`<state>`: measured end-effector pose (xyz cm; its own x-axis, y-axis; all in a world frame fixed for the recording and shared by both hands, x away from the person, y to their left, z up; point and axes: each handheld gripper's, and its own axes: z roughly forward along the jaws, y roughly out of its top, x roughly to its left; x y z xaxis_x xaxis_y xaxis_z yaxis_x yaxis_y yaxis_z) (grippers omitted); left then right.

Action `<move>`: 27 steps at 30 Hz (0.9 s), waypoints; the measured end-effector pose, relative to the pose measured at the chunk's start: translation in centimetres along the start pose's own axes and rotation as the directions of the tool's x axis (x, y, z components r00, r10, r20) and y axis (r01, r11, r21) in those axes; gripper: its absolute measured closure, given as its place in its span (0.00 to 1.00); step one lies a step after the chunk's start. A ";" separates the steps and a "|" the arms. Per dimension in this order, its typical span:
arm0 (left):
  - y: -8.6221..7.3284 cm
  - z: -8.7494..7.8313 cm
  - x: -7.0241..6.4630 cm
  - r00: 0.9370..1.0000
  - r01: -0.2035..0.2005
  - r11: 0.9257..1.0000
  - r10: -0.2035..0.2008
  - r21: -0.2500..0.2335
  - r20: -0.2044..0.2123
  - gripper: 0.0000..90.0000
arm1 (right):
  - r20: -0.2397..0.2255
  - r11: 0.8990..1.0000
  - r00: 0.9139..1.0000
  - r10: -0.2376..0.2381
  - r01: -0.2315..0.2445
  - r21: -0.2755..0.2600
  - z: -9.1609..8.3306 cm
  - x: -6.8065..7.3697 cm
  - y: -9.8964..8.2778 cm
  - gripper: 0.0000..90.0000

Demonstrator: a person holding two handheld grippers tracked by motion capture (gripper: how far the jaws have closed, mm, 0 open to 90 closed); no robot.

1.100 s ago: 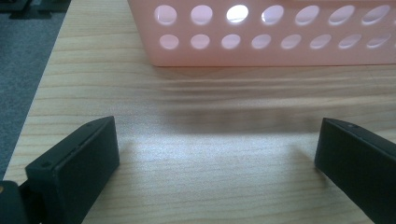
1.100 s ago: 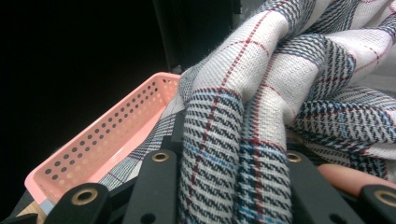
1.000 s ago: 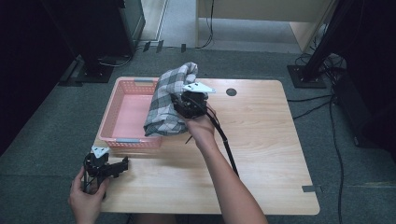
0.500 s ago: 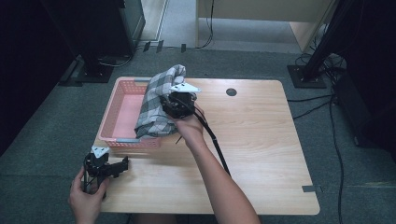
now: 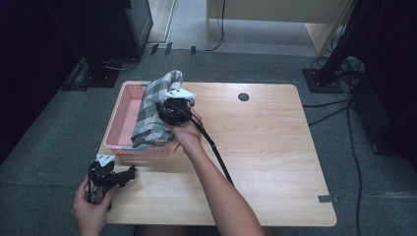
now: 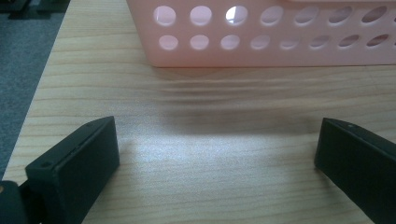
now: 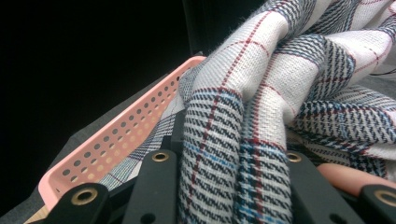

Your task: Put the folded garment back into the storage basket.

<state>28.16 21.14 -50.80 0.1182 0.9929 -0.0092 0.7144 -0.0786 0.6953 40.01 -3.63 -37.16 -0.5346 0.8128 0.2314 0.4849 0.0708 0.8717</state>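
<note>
Your R gripper (image 5: 169, 109) clamped the plaid cloth (image 5: 152, 110) over the pink basket (image 5: 123, 115); L gripper (image 5: 129, 173) sat w/ jaws wide, nothing between, on the table (image 5: 265, 147).

The pale wooden table top (image 5: 265, 147) is lit softly from above, while the room around it is left dark. A white glare patch and a soft shadow under the pink plastic holed basket (image 6: 280, 42) are seen. The grey checked woven cloth (image 7: 261, 116) is shown sharp.
</note>
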 end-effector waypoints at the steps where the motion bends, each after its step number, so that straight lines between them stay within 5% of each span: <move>1: 0.0 0.0 0.0 1.000 0.000 1.000 0.000 0.000 -0.001 0.00 | -0.002 1.000 1.000 -0.001 0.001 0.001 0.2 0.1 0.0 0.80; 15: 0.0 0.0 -0.1 1.000 -0.007 1.000 0.007 0.003 0.000 0.00 | 0.011 1.000 1.000 -0.004 0.004 0.031 4.2 1.2 -0.7 0.80; 27: 0.0 0.0 -0.1 1.000 -0.012 1.000 0.012 0.005 0.002 0.00 | -0.002 0.996 0.998 -0.057 0.057 0.075 7.5 3.3 -1.5 0.80</move>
<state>28.16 21.06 -50.80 0.1283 0.9917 -0.0024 0.7162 -0.0910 0.6919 42.75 3.31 -40.92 -0.5630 0.8062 0.1818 0.5041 0.1606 0.8486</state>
